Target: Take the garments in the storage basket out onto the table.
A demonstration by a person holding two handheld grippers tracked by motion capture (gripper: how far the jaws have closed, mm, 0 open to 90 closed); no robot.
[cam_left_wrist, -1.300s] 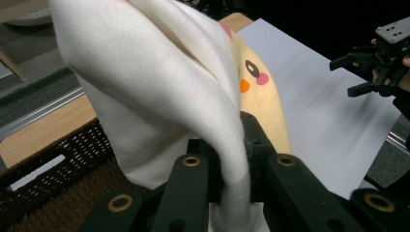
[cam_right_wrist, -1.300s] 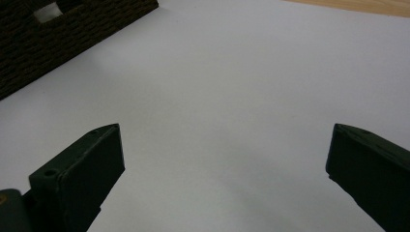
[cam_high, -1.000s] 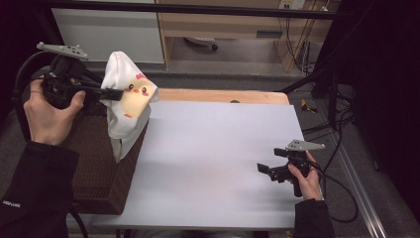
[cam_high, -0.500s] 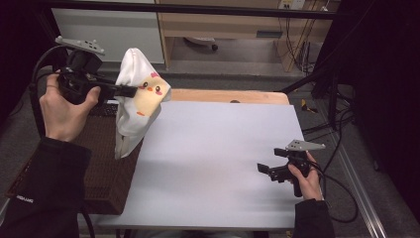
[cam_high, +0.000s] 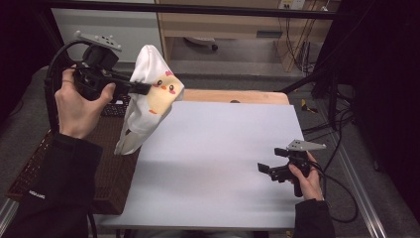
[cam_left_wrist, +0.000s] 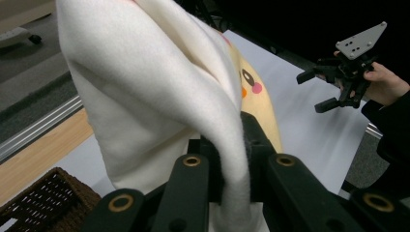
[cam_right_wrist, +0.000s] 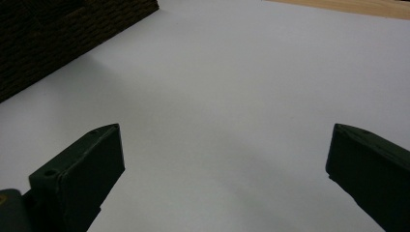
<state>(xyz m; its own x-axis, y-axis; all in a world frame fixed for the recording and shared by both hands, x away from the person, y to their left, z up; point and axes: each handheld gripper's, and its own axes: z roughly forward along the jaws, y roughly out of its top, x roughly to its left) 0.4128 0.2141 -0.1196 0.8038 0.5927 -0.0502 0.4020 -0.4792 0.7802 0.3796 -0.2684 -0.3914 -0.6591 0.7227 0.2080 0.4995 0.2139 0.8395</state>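
Dark wicker basket [cam_high: 74,168] sat at the bench's [cam_high: 223,163] left edge, contents hidden by the sleeve. Left hand-held gripper [cam_high: 141,89] clamped the white chick-print cloth [cam_high: 148,104] above it. Right hand-held gripper [cam_high: 263,168] rested open, empty.

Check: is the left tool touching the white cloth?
Touching. In the left gripper view, the left tool has its jaws pinched on a fold of the white cloth, which hangs from them.
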